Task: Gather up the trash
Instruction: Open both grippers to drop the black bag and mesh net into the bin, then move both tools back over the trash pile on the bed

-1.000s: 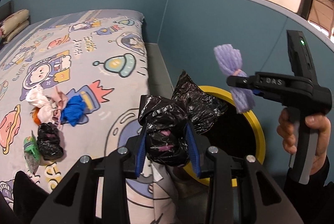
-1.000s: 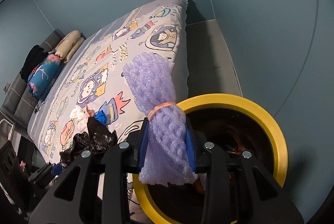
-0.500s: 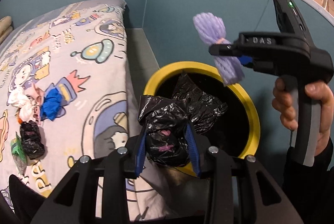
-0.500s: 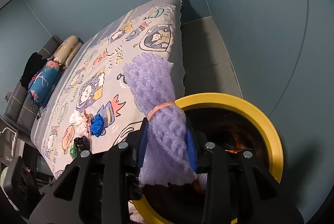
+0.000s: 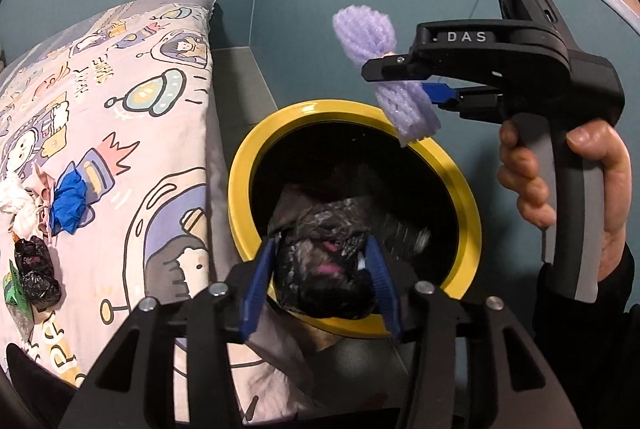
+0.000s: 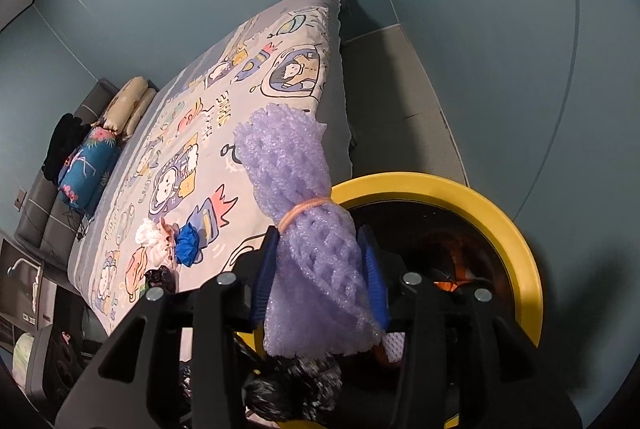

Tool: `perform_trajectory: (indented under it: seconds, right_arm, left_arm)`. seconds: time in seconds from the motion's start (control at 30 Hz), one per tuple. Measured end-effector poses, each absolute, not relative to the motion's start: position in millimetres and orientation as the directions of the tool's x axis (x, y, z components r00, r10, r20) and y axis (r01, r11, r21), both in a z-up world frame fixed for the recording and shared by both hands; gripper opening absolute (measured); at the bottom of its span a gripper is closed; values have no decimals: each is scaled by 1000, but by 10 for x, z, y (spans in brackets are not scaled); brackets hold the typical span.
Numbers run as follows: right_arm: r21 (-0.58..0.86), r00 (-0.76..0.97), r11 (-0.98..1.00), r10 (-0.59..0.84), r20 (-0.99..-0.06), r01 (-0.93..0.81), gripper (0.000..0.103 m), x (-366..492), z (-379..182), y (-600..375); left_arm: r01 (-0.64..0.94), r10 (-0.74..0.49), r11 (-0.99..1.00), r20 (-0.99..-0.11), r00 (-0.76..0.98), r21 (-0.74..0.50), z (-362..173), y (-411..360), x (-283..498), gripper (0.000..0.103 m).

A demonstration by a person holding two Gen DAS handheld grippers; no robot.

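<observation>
I count two grippers, both over one yellow-rimmed trash bin (image 5: 464,189) that stands beside the bed (image 5: 132,133). The left gripper (image 5: 320,277) has its jaws opening; a crumpled black plastic bag (image 5: 324,261) sits blurred between the blue pads at the bin's near rim, and I cannot tell whether the pads touch it. The right gripper (image 6: 320,277) also has its jaws opening, with one purple foam net (image 6: 308,241), tied by a peach rubber band, upright between the pads above the bin's rim; on its left side I see a gap to the pad. A hand (image 5: 560,185) grips that tool's handle.

On the bedspread I count four loose pieces clearly: one white wad (image 5: 16,201), one blue wad (image 5: 72,203), one small black bag (image 5: 36,273), and one green wrapper (image 5: 12,289) cut off by the frame edge. A pinkish scrap among them is hard to make out. The bin's inside is dark; I see only orange glints.
</observation>
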State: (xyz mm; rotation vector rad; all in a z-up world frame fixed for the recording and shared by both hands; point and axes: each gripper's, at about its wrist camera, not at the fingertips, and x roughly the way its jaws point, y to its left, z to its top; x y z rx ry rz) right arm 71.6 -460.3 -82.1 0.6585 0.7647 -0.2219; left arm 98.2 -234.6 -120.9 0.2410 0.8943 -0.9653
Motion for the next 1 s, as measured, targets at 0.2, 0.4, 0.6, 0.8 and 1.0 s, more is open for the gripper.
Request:
perform_trajectory:
  seconds: [0.2,0.4,0.6,0.8,1.0]
  right_arm:
    - [475,716,771,36,-697,423,50,709,-806,-4622]
    - [473,726,782,39,-687,405,52,711,-779,-4575]
    - [436,750,825,24,-661,358,67,741,-656,-4422]
    - [422,774,859,48,-632,291,72,858,-514,-4213]
    - [411,783,883,87,-616,226,75,1053,-412,-3976]
  left_arm:
    - [787,-615,583,-743,264,-204,-1171,-2319,973,64]
    - [763,-619,612,-727,299,-208,-1105,-2215,1046,77]
    - [719,-599,670,-708,375,-186,-1013,-2019,1193,87]
    - [656,-572,734,-683,454,-179,-916,-1723,1391,91]
    - [581,-518,798,-676,524,-161,-883,-1360,1584,92]
